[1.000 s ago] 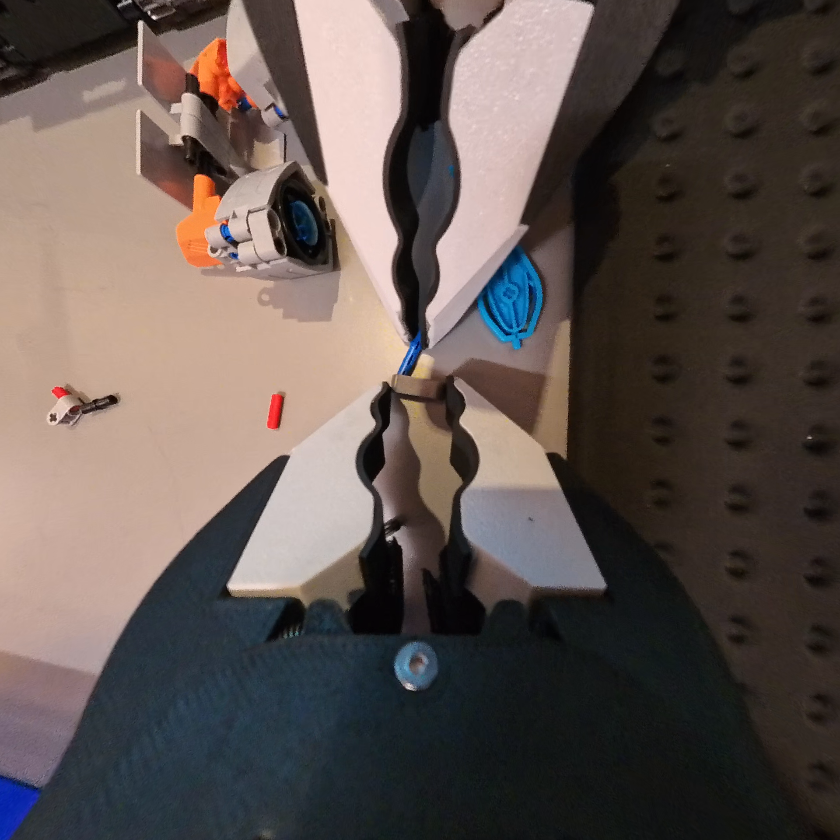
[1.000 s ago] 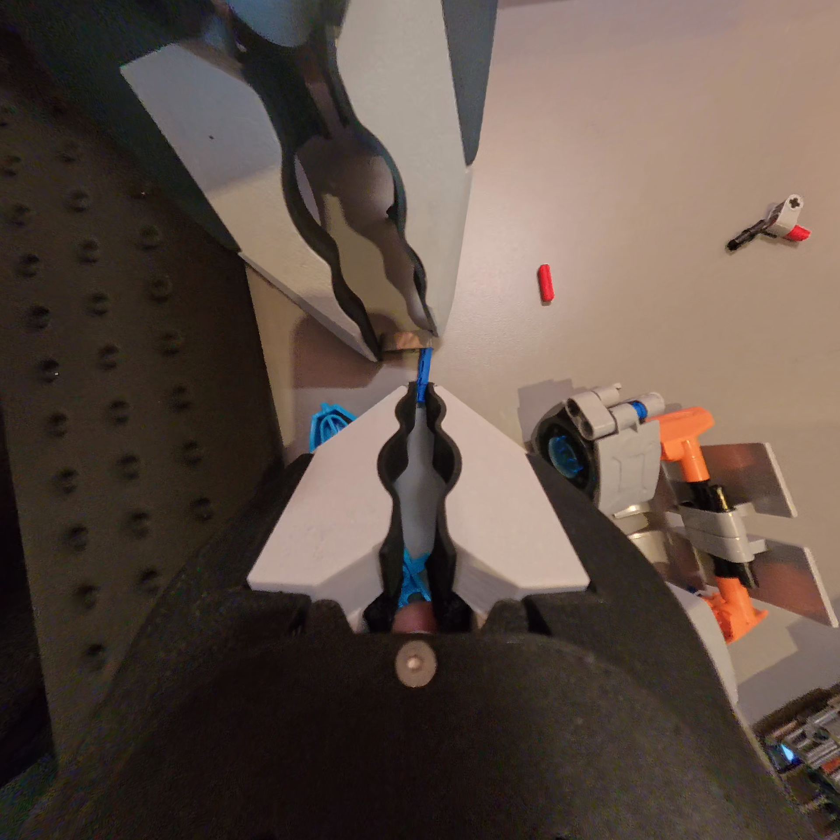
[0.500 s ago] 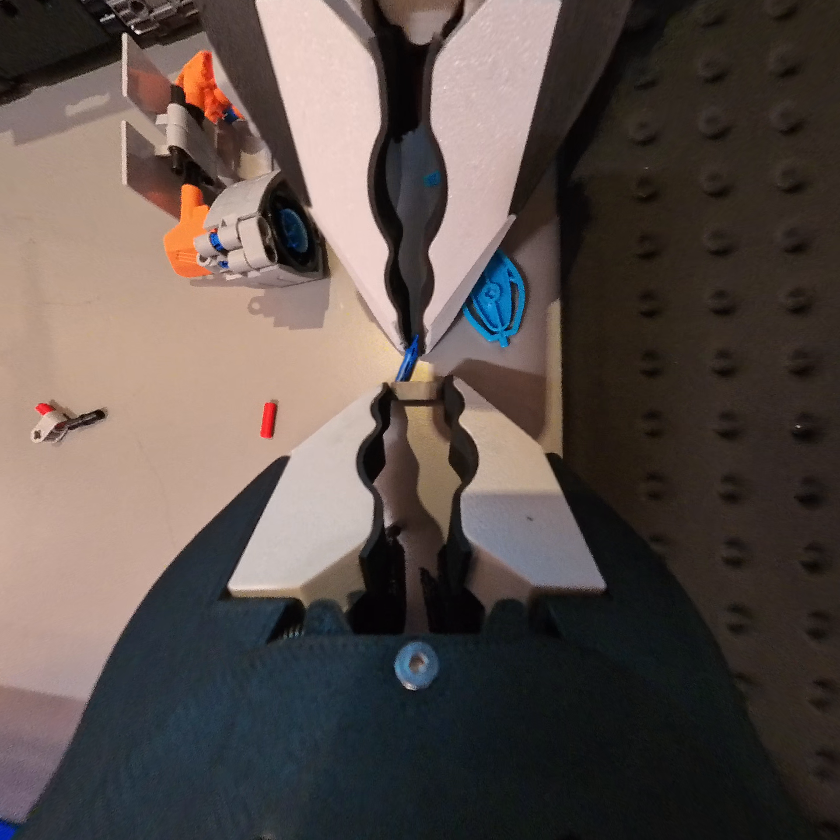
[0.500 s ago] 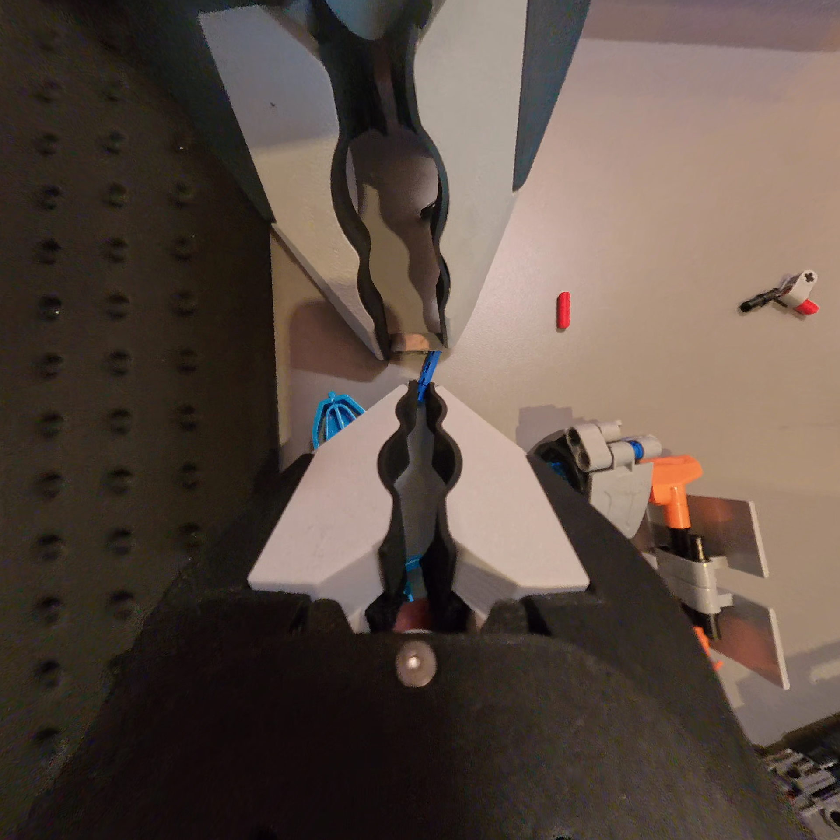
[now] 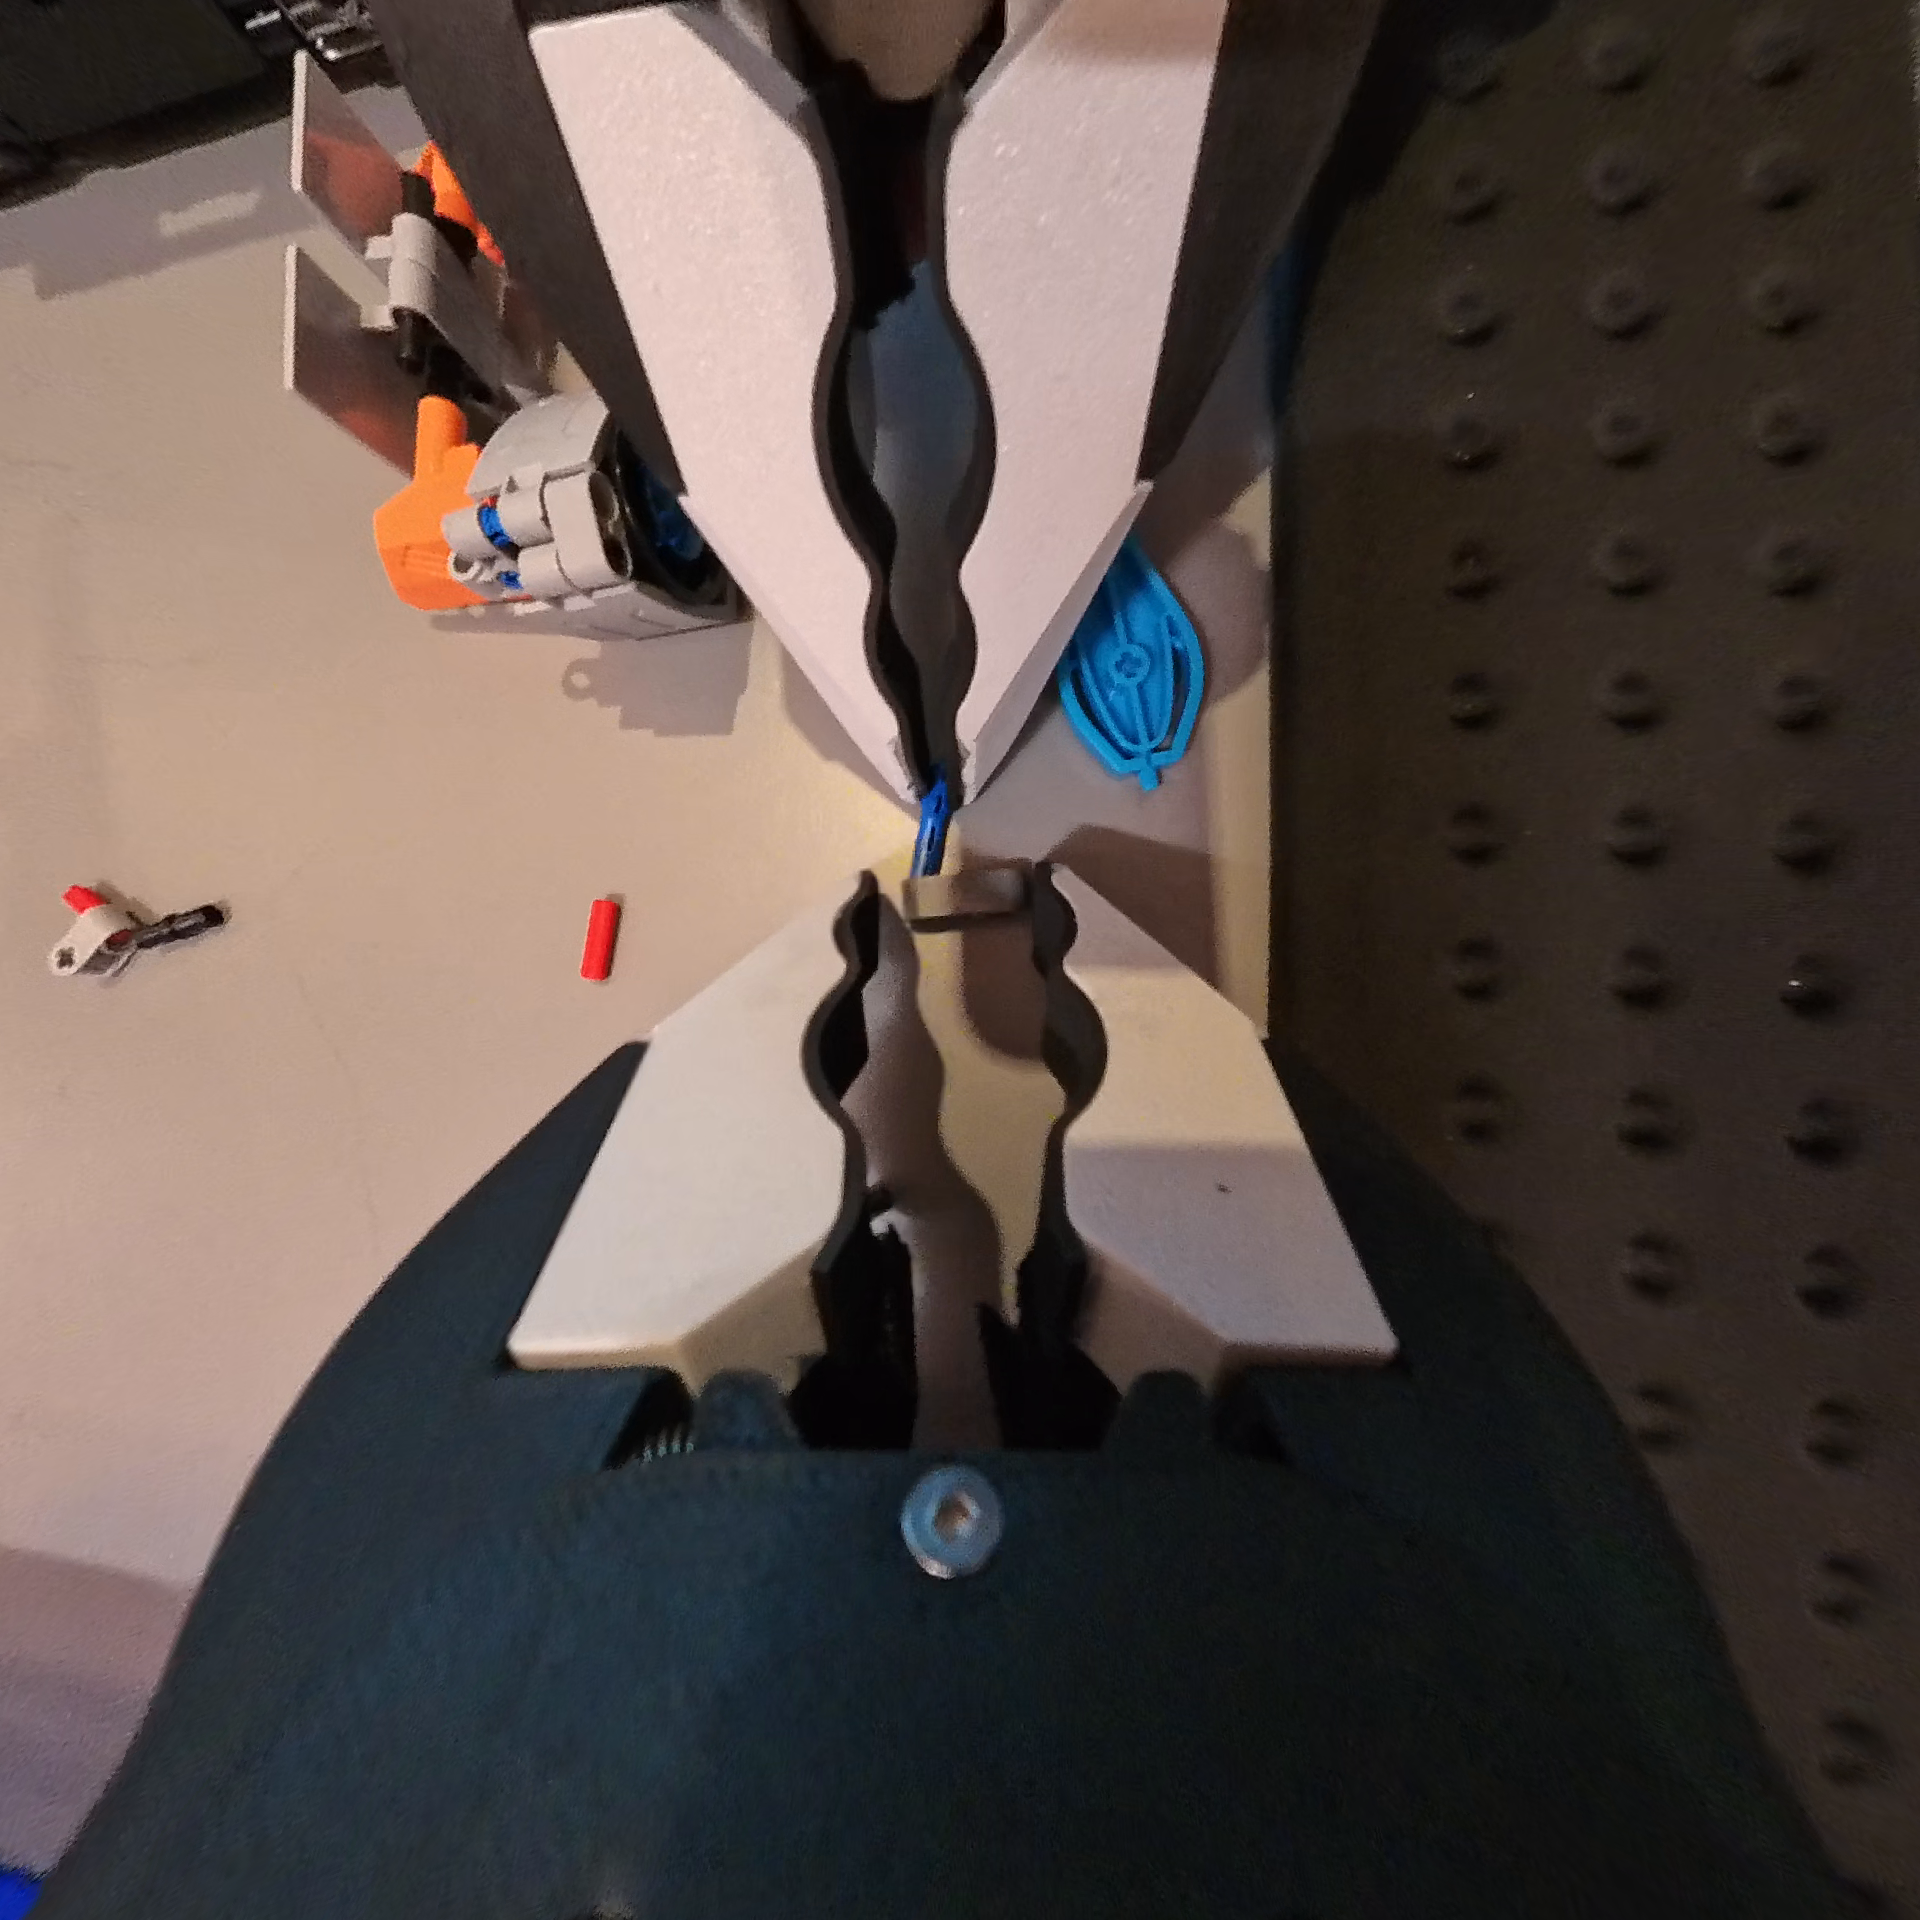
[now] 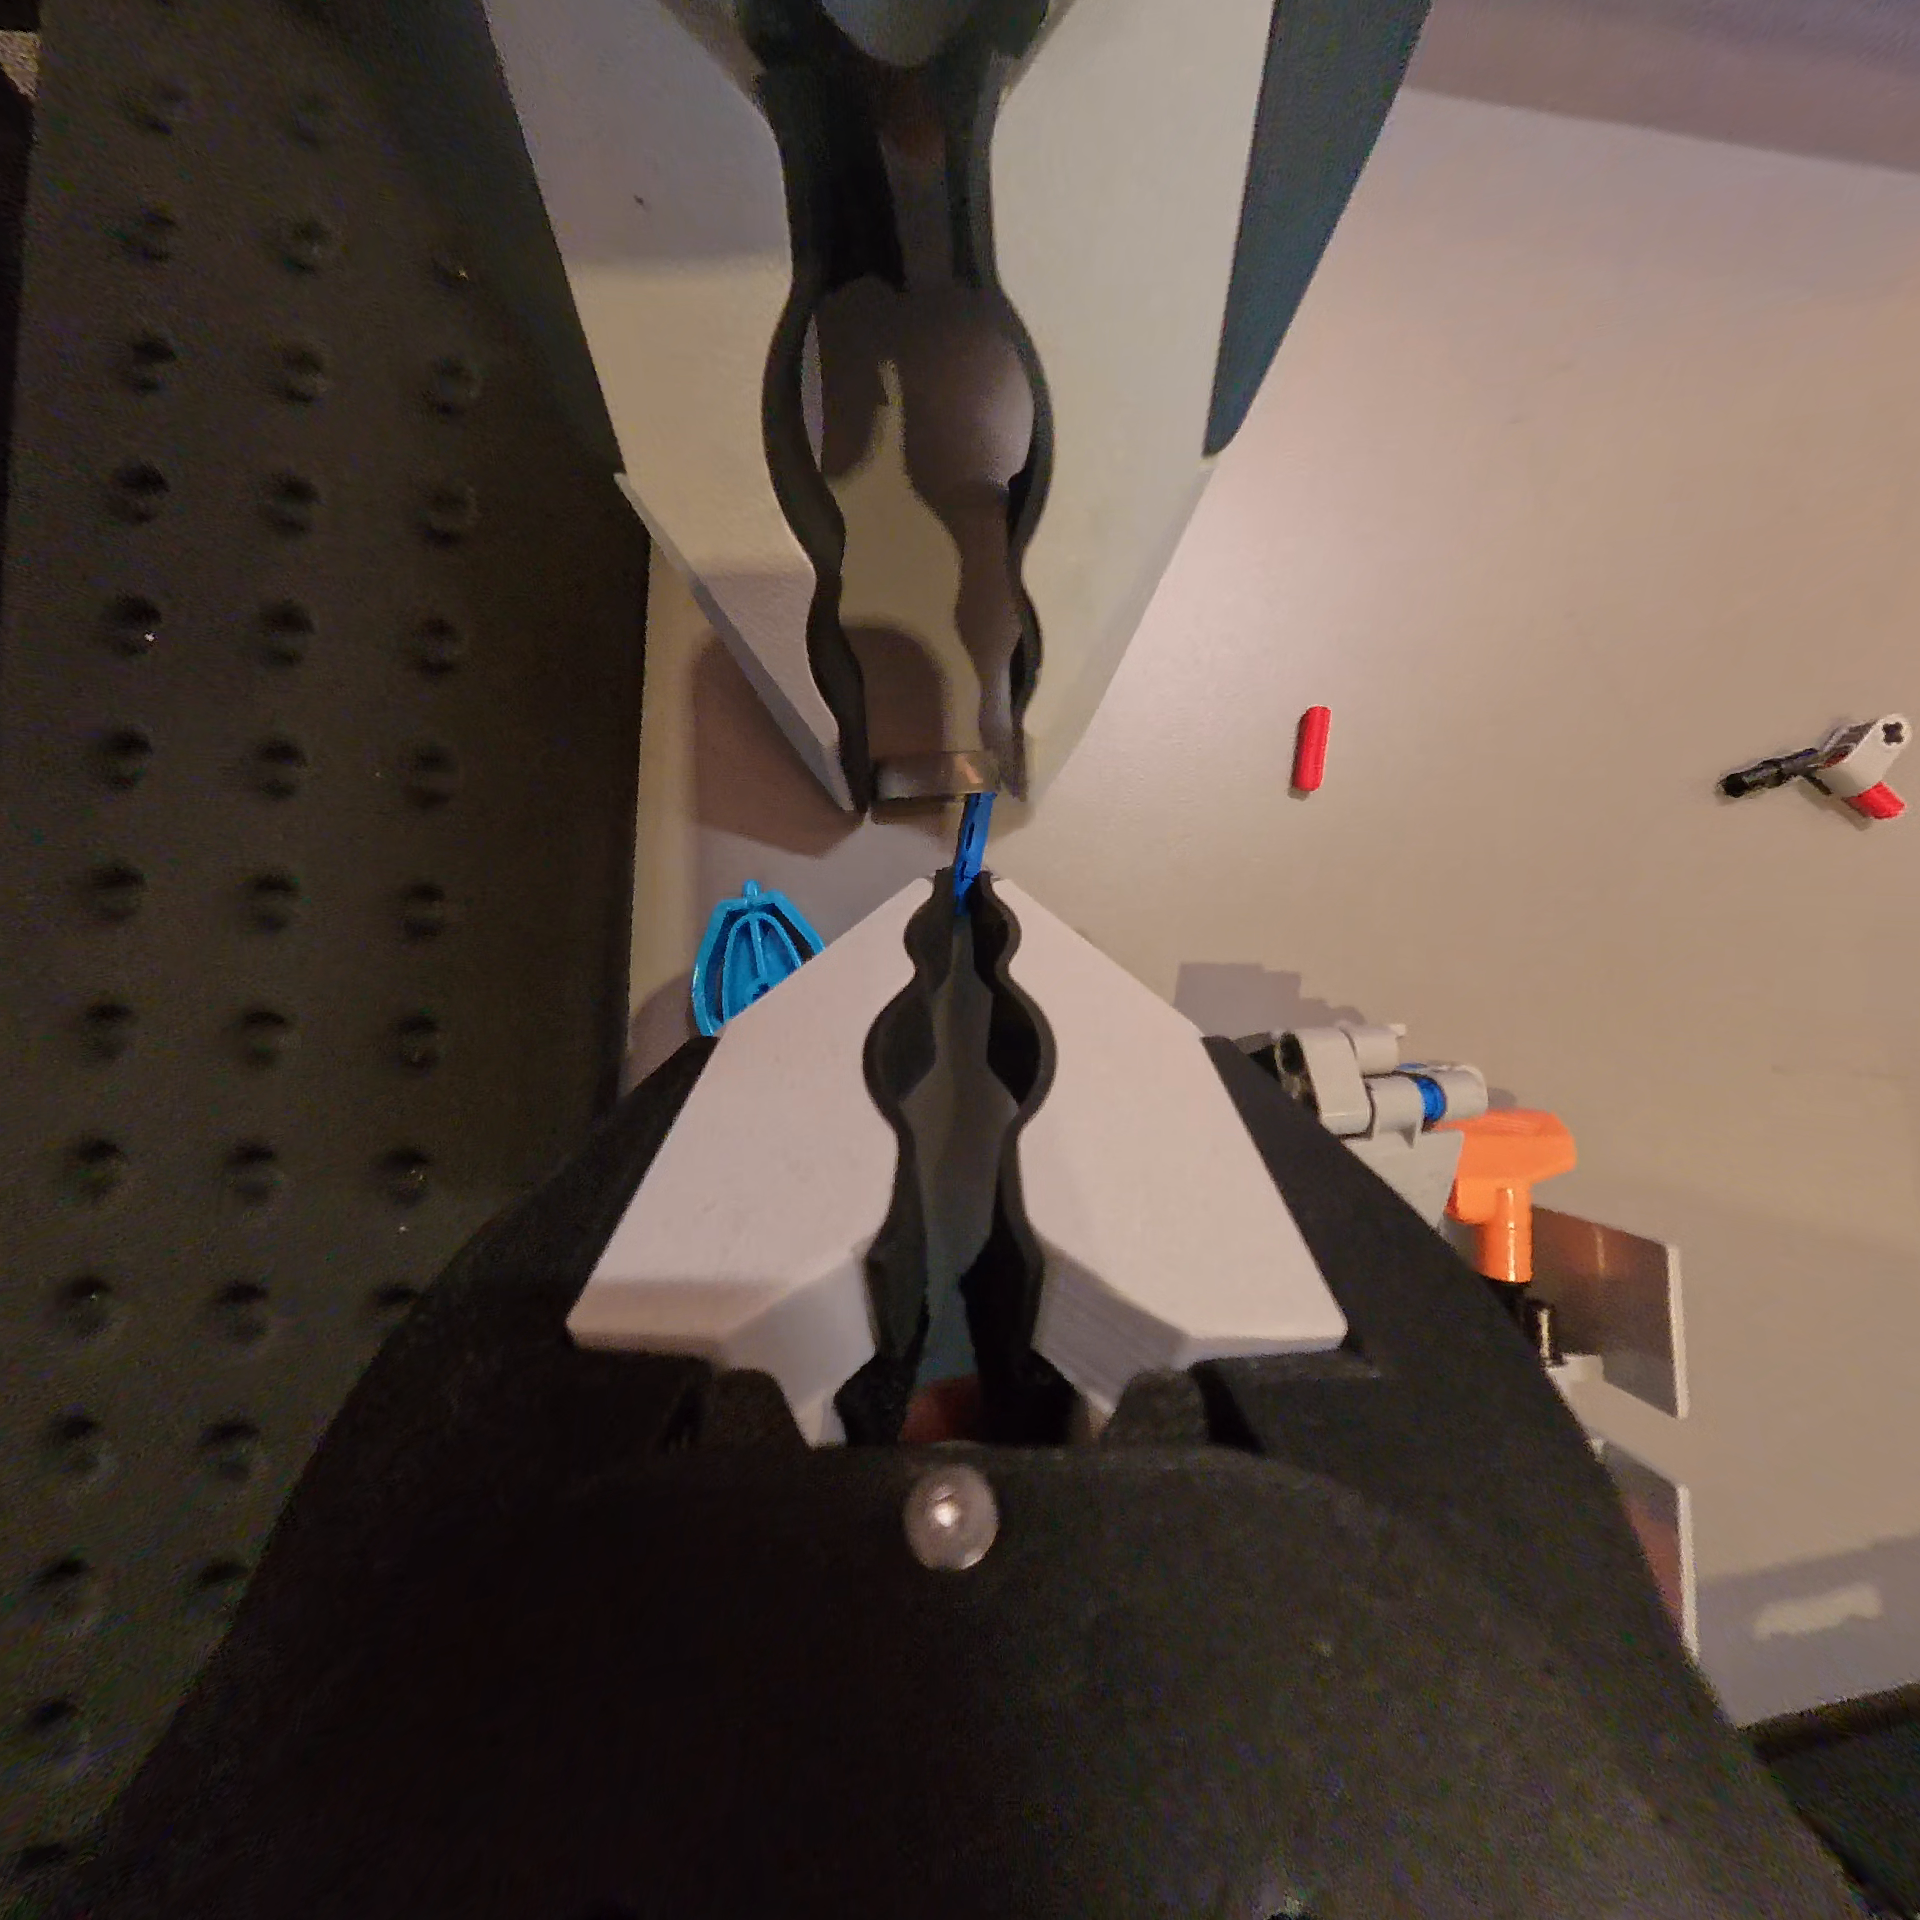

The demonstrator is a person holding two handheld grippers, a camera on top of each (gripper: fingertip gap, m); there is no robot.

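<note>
Misalignment could pop the blue pin (image 6: 968,844) pinched by right gripper (image 6: 961,883) off the grey piece (image 5: 964,896) clamped in left gripper (image 5: 951,899)

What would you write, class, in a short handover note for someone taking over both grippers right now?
Left gripper: shut on a small grey piece.
Right gripper: shut on a thin blue pin.
The two tips face each other; the pin's end is at the grey piece, joined or not I cannot tell.
On the table: grey-and-orange model, blue leaf-shaped part, red peg, small white-and-red connector, all untouched.
</note>
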